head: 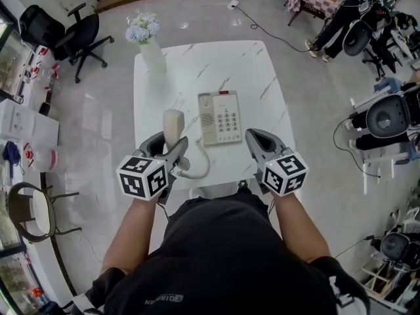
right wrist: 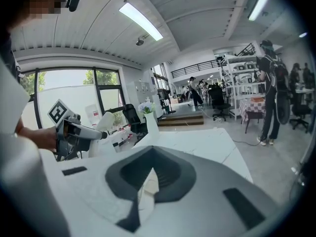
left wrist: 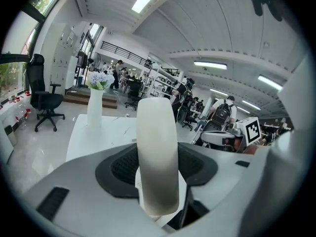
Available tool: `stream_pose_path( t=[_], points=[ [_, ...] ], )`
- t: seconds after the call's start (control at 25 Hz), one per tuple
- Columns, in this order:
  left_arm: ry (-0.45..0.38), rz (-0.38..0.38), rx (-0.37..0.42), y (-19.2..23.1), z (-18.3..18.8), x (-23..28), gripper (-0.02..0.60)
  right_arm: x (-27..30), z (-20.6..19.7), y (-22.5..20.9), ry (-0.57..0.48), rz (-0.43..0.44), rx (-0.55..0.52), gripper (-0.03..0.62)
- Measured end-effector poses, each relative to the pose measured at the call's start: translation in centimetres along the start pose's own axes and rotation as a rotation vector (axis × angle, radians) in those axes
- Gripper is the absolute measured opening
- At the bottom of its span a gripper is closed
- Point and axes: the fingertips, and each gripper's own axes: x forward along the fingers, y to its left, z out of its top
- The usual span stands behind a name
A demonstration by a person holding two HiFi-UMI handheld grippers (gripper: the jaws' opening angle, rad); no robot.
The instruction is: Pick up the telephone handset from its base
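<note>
The cream telephone handset (head: 172, 126) is off its base and stands nearly upright in my left gripper (head: 172, 147), which is shut on its lower part. In the left gripper view the handset (left wrist: 157, 157) fills the gap between the pads of my left gripper (left wrist: 157, 184). Its coiled cord (head: 201, 163) loops back to the beige telephone base (head: 221, 118), which lies in the middle of the white marble table (head: 256, 64). My right gripper (head: 258, 140) hovers by the base's near right corner, shut and holding nothing. The right gripper view shows the right gripper (right wrist: 147, 184) with its pads together.
A white vase with pale blue flowers (head: 151, 44) stands at the table's far left corner. A black office chair (head: 65, 35) is on the floor to the left, a stool (head: 29, 212) at the near left. A person (head: 341, 12) stands at the far right.
</note>
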Motion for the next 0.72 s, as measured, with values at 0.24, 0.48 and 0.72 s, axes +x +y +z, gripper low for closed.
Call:
stream_pose_path(
  t=[0.24,0.48,0.72],
  points=[
    [-0.007,-0.002,0.001,-0.02,0.37,-0.25,0.227,0.14,-0.05,-0.01,0.007,-0.004,-0.004,0.002],
    [-0.01,0.008,-0.003,0.08,0.63,-0.1,0.227,0.44,-0.01,-0.27,0.015,0.002,-0.008,0.002],
    [-0.013,0.012,-0.002,0.02,0.39,-0.04,0.227,0.66,-0.33,-0.35,0.014,0.008,-0.01,0.002]
  ],
)
